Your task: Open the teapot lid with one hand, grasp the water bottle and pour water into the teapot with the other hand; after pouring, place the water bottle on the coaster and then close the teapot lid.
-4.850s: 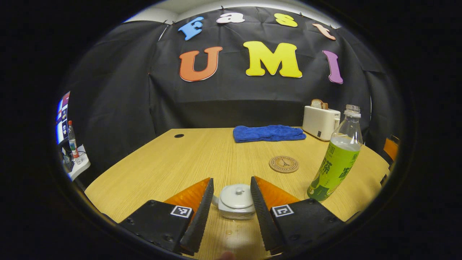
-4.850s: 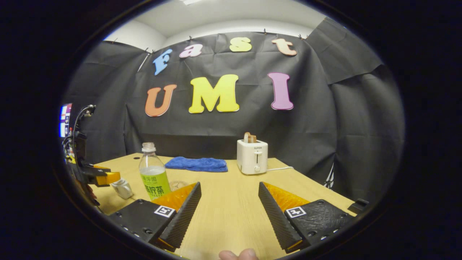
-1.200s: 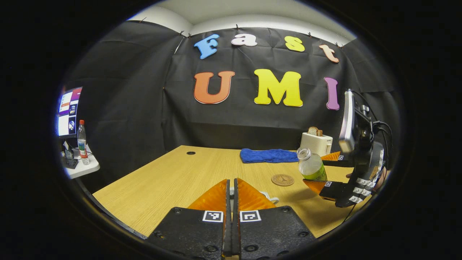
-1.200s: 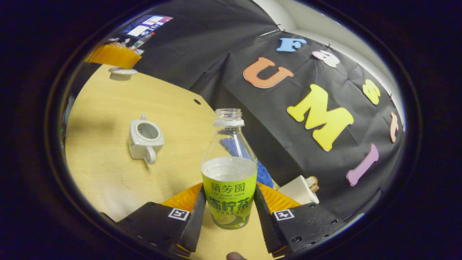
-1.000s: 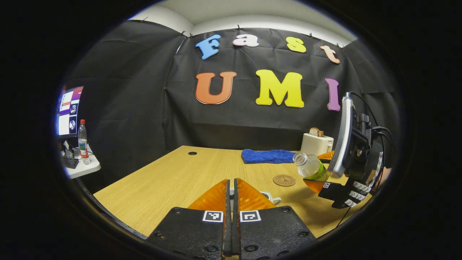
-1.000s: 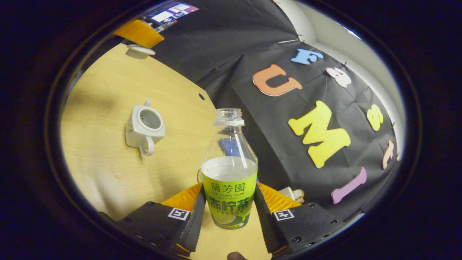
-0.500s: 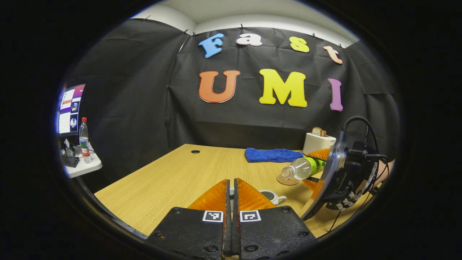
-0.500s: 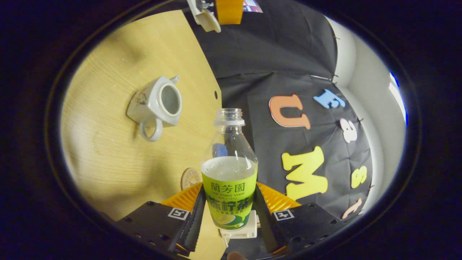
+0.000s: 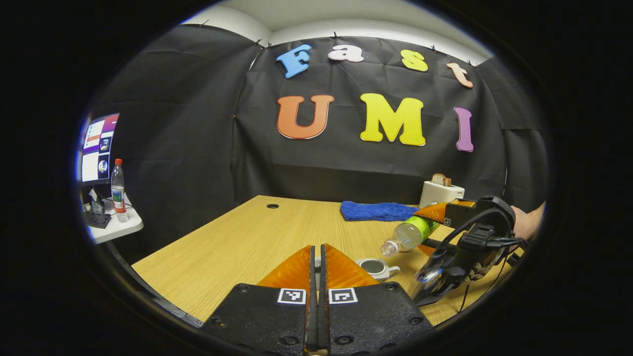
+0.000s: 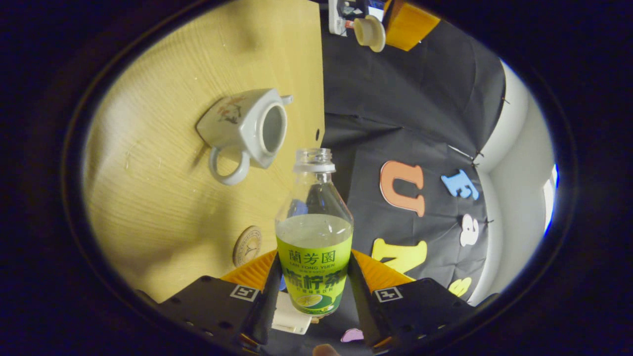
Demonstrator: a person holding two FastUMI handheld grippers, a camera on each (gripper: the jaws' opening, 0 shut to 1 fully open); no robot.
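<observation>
Since half a second ago I have tipped the water bottle (image 10: 314,232) further, its open mouth now just above the open teapot (image 9: 377,267). My right hand-held gripper (image 10: 312,291) grips the bottle's labelled body between both fingers. My left hand-held gripper (image 9: 317,301) is clenched, holding the teapot lid (image 10: 370,32) aloft. The teapot stands near the surface's (image 9: 237,247) front edge, the coaster (image 10: 247,245) beside it.

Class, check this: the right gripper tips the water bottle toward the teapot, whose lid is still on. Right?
Not quite. The right gripper view shows the teapot open, its mouth bare. The rest holds: the right gripper tips the water bottle toward it.
</observation>
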